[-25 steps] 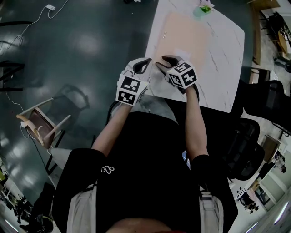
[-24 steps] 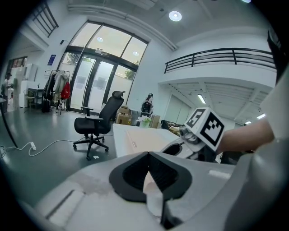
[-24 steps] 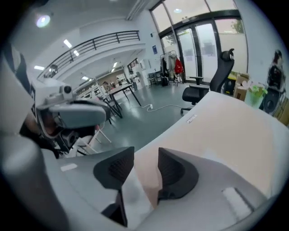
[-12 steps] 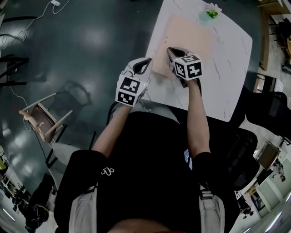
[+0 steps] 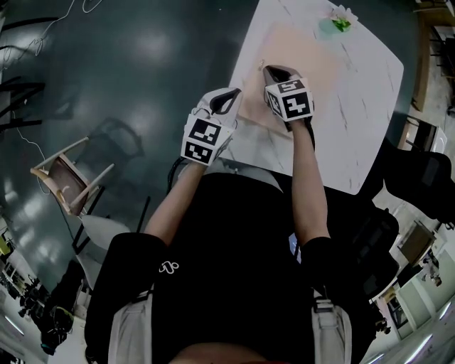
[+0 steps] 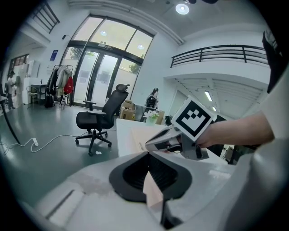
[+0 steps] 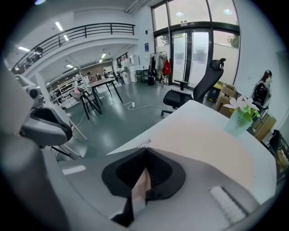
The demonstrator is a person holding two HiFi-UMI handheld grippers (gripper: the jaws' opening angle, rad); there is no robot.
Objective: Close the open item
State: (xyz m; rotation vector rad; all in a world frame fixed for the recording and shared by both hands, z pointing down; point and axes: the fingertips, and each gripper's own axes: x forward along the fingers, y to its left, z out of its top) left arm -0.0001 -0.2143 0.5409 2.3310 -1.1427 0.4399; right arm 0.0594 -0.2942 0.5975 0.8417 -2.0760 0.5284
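Note:
A flat peach pouch (image 5: 306,57) lies on the white marble table (image 5: 355,121), with a small metal zipper pull (image 7: 143,144) at its near left edge. My right gripper (image 5: 268,70) is shut and hovers over that edge. In the right gripper view its tip (image 7: 145,151) points at the pull, and nothing shows between the jaws. My left gripper (image 5: 231,93) is also shut and empty. It hangs just off the table's left edge, beside the right one. The left gripper view shows the right gripper (image 6: 147,145) above the pouch (image 6: 135,135).
A green vase with white flowers (image 5: 340,20) stands at the table's far end. A wooden chair (image 5: 67,181) sits on the dark floor to the left. A black office chair (image 7: 189,94) stands beyond the table, and another (image 5: 419,178) to the right.
The right gripper's jaws have closed, and it has moved forward over the pouch's near left edge. The left gripper has hardly moved.

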